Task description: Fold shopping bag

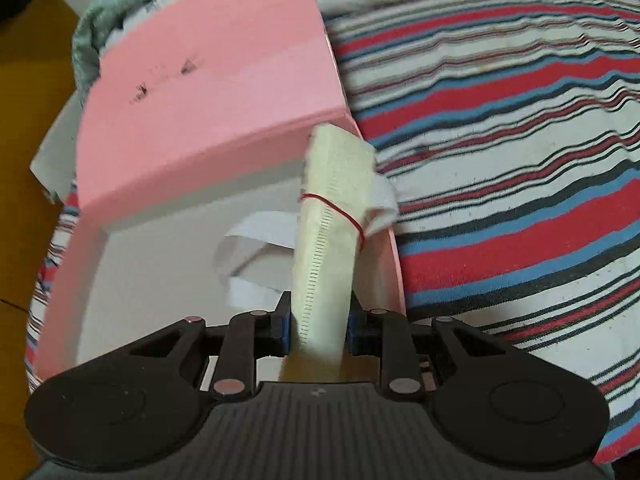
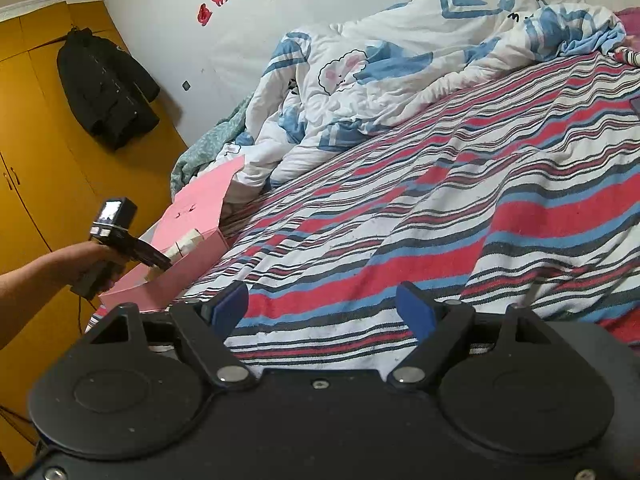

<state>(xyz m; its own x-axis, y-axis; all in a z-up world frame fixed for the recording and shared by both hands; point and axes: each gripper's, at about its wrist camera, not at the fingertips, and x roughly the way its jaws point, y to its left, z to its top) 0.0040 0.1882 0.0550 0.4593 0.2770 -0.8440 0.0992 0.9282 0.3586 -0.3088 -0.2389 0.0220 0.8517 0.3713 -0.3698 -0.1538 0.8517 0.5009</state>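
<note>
1. The left tool (image 1: 320,330) is clamped on a cream, tightly rolled fabric bundle with a red elastic band round it (image 1: 332,216); this looks to be the shopping bag, already folded small and bound.
2. The bundle stands up and forward from the left tool's fingers, over the open mouth of a pink cardboard box with a pale inside (image 1: 208,92).
3. Just left of the bundle, inside the box, lies a loose white paper strip (image 1: 256,236); a white scrap touches the bundle's right side.
4. The right tool (image 2: 324,312) is spread wide and holds nothing, hanging above the red, blue and white striped bedsheet (image 2: 460,200).
5. Step, as I judge it: the bundle is either going into the box as a finished fold or coming out to be opened. The pictures fit both.
6. Edges: the box's right wall runs close beside the left tool, and its raised pink lid stands ahead of the bundle's tip.
7. Room: right of the left tool and ahead of the right tool, the sheet lies flat and bare; a crumpled white and blue quilt (image 2: 380,72) sits far ahead.
</note>
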